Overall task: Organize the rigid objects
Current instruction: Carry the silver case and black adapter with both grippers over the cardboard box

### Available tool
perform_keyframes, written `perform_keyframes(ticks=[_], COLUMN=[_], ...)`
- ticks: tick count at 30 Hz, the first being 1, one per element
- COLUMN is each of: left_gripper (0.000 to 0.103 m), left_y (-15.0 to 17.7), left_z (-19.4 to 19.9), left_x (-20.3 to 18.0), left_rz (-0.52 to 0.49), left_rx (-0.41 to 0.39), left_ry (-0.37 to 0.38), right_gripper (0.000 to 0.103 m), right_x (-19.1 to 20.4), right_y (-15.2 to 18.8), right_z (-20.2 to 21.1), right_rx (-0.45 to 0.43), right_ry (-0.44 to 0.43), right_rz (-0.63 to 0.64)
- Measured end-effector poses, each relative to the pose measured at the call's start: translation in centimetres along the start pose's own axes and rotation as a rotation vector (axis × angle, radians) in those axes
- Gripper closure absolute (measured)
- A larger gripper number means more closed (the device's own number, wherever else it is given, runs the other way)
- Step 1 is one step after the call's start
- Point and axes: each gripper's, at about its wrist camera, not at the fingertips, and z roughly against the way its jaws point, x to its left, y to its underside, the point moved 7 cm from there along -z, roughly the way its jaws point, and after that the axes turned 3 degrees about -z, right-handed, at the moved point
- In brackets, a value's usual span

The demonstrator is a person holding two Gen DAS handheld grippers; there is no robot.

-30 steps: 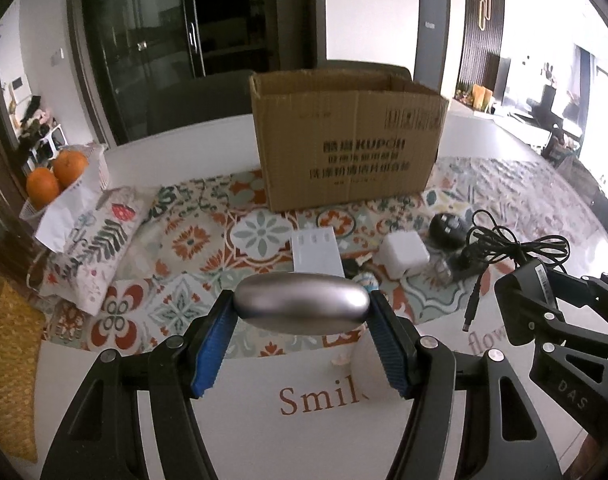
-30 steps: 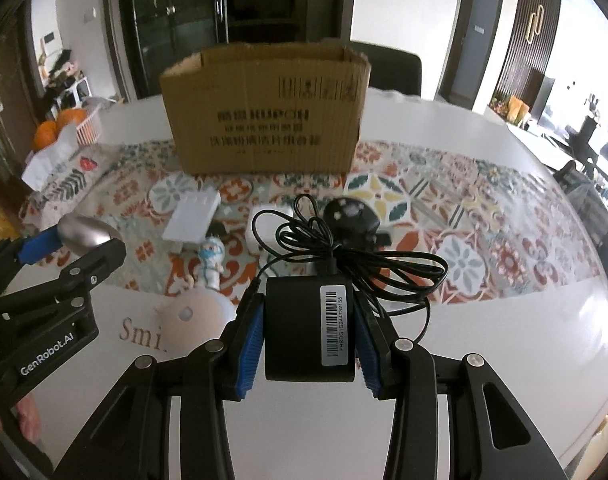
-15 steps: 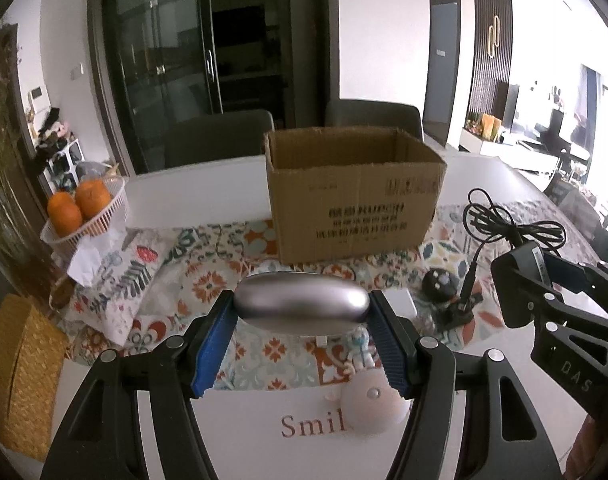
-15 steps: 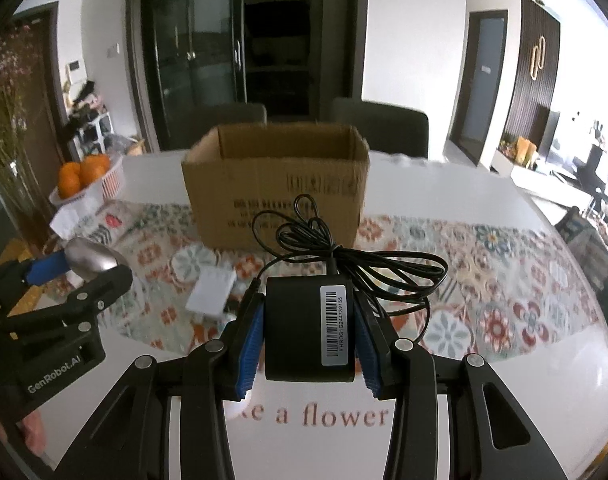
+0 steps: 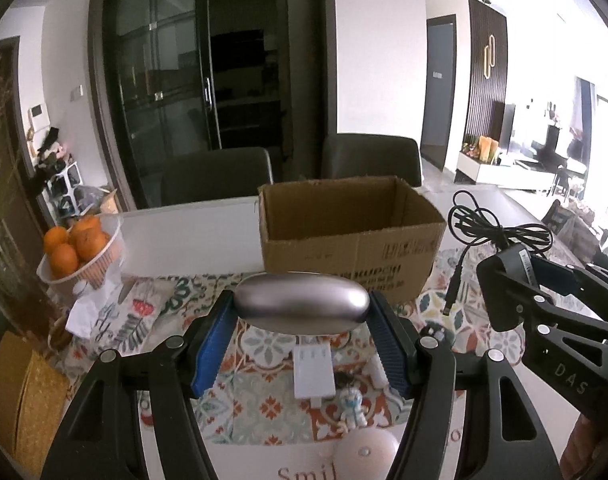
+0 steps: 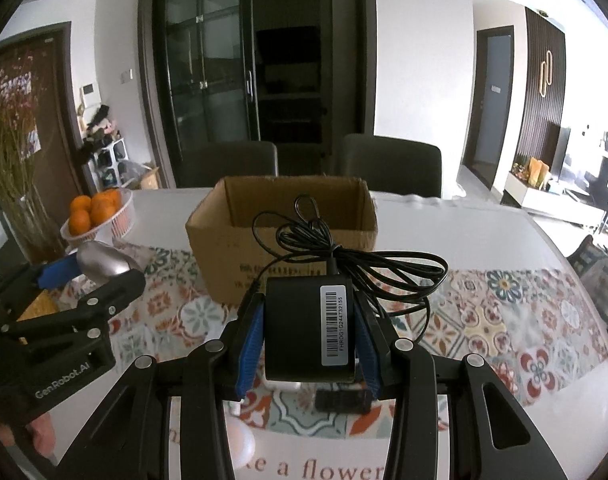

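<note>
Brushed silver metal fills the centre of the left wrist view: a smooth oval case (image 5: pixel 302 302) is clamped end to end between the blue pads of the left gripper (image 5: pixel 302 320), held level so it cannot slip out. In the right wrist view the right gripper (image 6: pixel 308 330) grips a black power adapter (image 6: pixel 309 330) by its flat sides, barcode label facing the camera, with its bundled black cable (image 6: pixel 343 256) draped loose over the top. Both loads hang above the patterned table runner (image 6: pixel 503 320), in front of the single open cardboard box (image 5: pixel 349 236) that sits mid-frame, which looks empty as far as its inside shows; the raised carry probably serves to clear the box's near wall before dropping the things in. Counted: two grippers, each with one item; one box; on the runner at the bottom of the left view, one white flat device (image 5: pixel 313 370), one small figurine (image 5: pixel 353 408) and one pale round object (image 5: pixel 365 450). At the left edge one basket (image 5: pixel 84 268) holds about four oranges, and two dark chairs (image 6: pixel 389 166) stand behind the table.
</note>
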Motion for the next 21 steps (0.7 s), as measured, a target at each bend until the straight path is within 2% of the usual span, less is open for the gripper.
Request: perform_keyframes(ticks=[12,21], left_gripper=[0.038,0.038], left_y=[-5.2,-8.4], left_z=[-2.5,-5.4], left_x=[0.0,0.2], left_rz=[-0.017,-0.030], left_rx=[-0.048,-0.026], left_ry=[0.018,0.044], right_gripper=[0.060,0.060], right_x=[-0.8,-0.9], right_y=[-4.8,-8.3], right_z=[-2.1,-4.8], right_rx=[-0.036,-0.016], right_ry=[-0.020,-0.062], right_rz=[-0.026,-0.022])
